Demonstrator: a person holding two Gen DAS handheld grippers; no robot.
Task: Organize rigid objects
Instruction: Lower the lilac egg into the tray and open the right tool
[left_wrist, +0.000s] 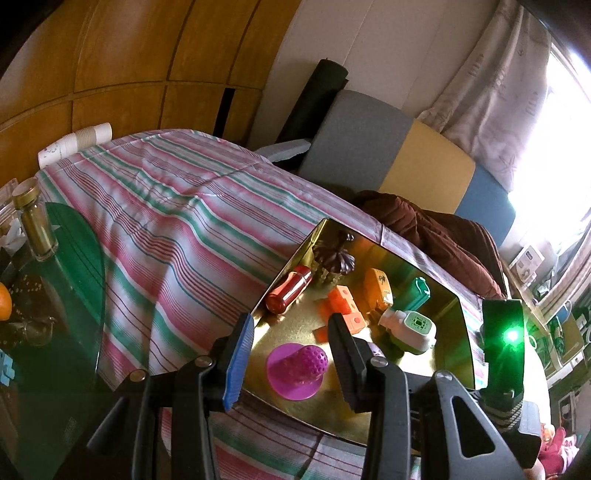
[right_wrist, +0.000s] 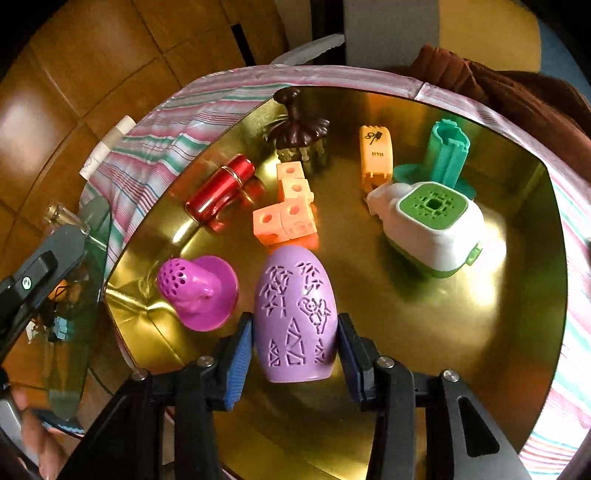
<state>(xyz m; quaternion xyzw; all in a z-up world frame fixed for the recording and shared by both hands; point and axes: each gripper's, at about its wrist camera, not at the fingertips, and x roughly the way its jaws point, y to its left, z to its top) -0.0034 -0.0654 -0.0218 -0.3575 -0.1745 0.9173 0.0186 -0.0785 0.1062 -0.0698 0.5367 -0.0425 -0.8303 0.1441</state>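
Tray (right_wrist: 517, 332): one lilac egg (right_wrist: 295, 317), four orange cubes (right_wrist: 288, 210).

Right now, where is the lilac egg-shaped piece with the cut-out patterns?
In the right wrist view, the lilac egg sits between the right gripper's fingers over the gold tray, near edge, with the magenta funnel-shaped toy to its left and the orange cubes beyond.

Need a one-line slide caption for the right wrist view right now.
Right tool grips a lilac egg-shaped shell over the gold tray, beside a magenta perforated cone.
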